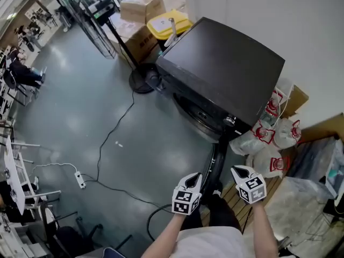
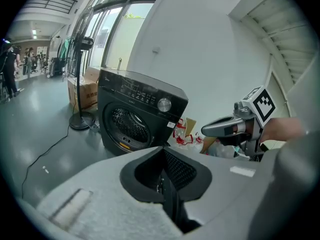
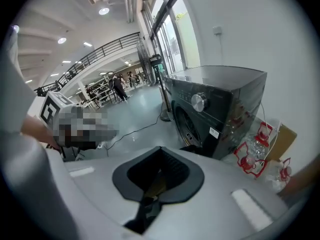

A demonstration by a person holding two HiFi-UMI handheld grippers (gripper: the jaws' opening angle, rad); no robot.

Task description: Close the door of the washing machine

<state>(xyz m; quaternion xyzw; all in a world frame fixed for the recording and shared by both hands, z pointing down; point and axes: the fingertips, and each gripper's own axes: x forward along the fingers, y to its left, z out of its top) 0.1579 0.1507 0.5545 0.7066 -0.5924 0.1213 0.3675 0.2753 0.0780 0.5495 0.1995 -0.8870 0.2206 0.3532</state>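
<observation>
A black front-loading washing machine [image 1: 226,63] stands against the white wall, with its round drum opening [image 1: 199,114] uncovered. Its door [image 1: 216,165] hangs swung out towards me and shows edge-on between my two grippers. My left gripper [image 1: 192,181] is just left of the door's outer edge, and my right gripper [image 1: 241,172] is just right of it. Both are shut and hold nothing. The left gripper view looks over the left gripper [image 2: 165,183] at the machine [image 2: 140,116] and the right gripper [image 2: 225,128]. In the right gripper view, the machine [image 3: 215,109] lies beyond the right gripper [image 3: 153,183].
Bagged bottles [image 1: 269,138] and a wooden pallet [image 1: 242,198] lie right of the machine. A fan stand's base [image 1: 142,79], cardboard boxes [image 1: 141,7] and a yellow bin [image 1: 167,23] sit to its left. A cable [image 1: 107,138] and a power strip [image 1: 80,180] cross the grey floor.
</observation>
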